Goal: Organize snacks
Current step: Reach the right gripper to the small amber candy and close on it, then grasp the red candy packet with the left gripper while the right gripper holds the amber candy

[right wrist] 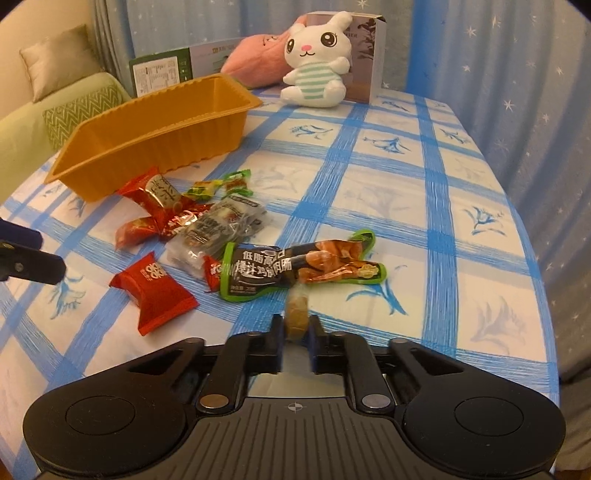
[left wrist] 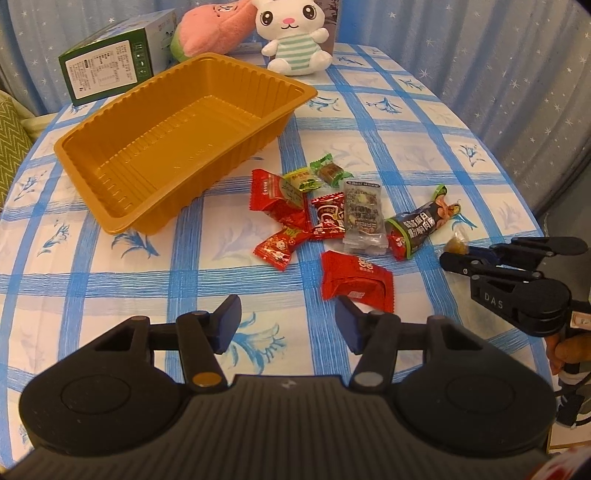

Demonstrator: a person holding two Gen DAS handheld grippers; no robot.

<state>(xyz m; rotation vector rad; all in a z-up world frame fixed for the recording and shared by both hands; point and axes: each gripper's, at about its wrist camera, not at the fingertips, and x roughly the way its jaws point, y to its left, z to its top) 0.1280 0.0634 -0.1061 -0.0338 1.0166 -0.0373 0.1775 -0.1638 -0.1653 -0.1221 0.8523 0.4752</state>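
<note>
Looks like somebody's living room at home. A plush bunny (left wrist: 293, 33) is sitting on the blue-checked tablecloth (left wrist: 388, 122), star curtains (right wrist: 498, 55) are hanging behind, sofa cushion (right wrist: 55, 62) peeking in

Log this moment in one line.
right gripper: shut on clear-wrapped brown candy | left gripper: open | orange plastic tray: empty
</note>
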